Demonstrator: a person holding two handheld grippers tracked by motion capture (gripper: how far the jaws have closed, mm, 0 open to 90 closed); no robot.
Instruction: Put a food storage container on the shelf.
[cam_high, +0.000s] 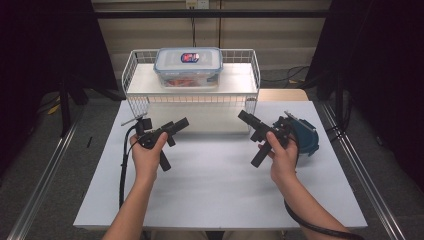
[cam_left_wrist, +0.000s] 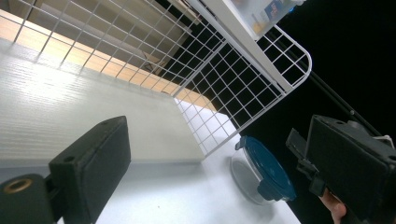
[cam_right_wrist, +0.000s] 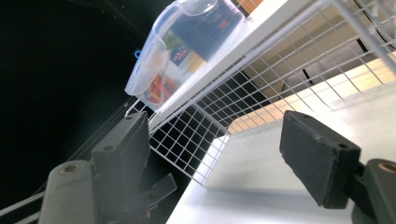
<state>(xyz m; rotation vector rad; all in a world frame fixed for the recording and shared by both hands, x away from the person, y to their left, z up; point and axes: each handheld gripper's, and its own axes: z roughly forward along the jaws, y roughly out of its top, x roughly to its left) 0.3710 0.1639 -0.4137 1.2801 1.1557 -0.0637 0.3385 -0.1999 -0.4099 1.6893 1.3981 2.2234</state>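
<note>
My left gripper (cam_high: 180, 125) is held over the left half of the white table (cam_high: 215, 185), pointing up and to the right, toward the wire rack. Its jaws stand wide apart in the left gripper view (cam_left_wrist: 217, 140) with nothing between them. My right gripper (cam_high: 246, 120) is over the right half, pointing up and to the left at the rack. Its jaws (cam_right_wrist: 219, 154) are open and empty too. A clear lidded box (cam_high: 188, 66) with red contents sits on top of the white wire rack (cam_high: 192, 87); the box (cam_right_wrist: 182, 42) appears again above the right jaws.
A round clear container with a dark blue lid (cam_high: 306, 136) rests on the table just behind my right hand; the container (cam_left_wrist: 261, 172) also lies past the rack's corner. The rack has an open space under its shelf (cam_high: 200, 117). Cables trail from both grippers.
</note>
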